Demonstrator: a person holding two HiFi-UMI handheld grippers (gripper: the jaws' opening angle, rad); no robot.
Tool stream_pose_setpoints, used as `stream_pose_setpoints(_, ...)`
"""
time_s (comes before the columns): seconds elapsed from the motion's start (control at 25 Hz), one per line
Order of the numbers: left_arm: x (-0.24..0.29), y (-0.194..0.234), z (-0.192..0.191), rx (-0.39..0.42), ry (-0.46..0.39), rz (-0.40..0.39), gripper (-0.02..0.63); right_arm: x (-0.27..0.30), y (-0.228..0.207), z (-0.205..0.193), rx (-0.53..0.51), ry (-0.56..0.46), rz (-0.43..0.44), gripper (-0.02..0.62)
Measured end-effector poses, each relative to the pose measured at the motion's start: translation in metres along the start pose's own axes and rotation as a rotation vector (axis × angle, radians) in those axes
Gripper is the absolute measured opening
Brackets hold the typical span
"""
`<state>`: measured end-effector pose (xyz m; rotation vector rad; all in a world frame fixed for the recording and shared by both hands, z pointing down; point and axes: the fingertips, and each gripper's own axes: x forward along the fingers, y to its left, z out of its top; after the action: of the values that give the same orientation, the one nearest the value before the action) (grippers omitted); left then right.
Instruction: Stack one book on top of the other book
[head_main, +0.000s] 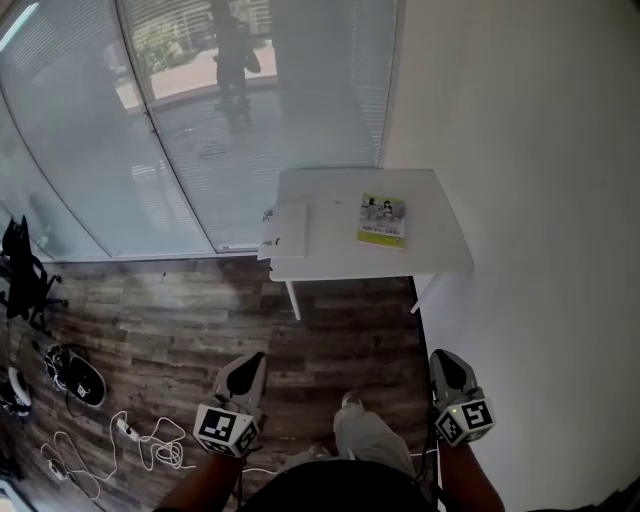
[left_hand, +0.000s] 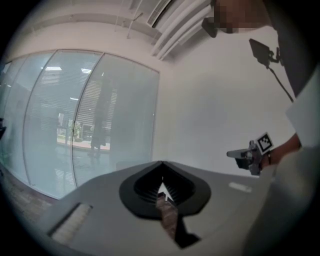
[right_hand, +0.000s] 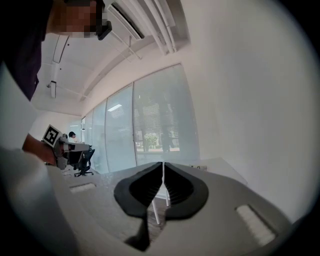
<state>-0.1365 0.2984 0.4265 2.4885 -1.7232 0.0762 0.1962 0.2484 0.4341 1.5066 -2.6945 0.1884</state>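
Wood floor (head_main: 150, 310) below. White table (head_main: 420, 255) against the wall, well ahead. Flat on it, apart: white book (head_main: 285, 230) at left edge, yellow-green book (head_main: 383, 221) right of centre. Well short of the table, left gripper (head_main: 250, 362) and right gripper (head_main: 445, 362), jaws pressed together, pinching nothing.

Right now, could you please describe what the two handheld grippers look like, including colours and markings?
Both the left gripper and right gripper have light grey bodies tapering to a point. Each carries a cube of black-and-white square markers at its rear; the right cube shows what looks like a small green light. In the gripper views the pads are black and ribbed.
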Motion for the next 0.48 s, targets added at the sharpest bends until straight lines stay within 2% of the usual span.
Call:
stream_pose_setpoints(0.2, 0.041, 0.023, -0.007, -0.035, 0.018, 0.027, 0.003, 0.063, -0.03, 0.003, -0.002, -0.024, 0.018, 0.002)
stream_pose_setpoints(0.48, 0.114, 0.058, 0.017, -0.028, 0.036, 0.093, 0.003, 0.157, -0.077, 0.021, -0.004, -0.002, 0.084, 0.002)
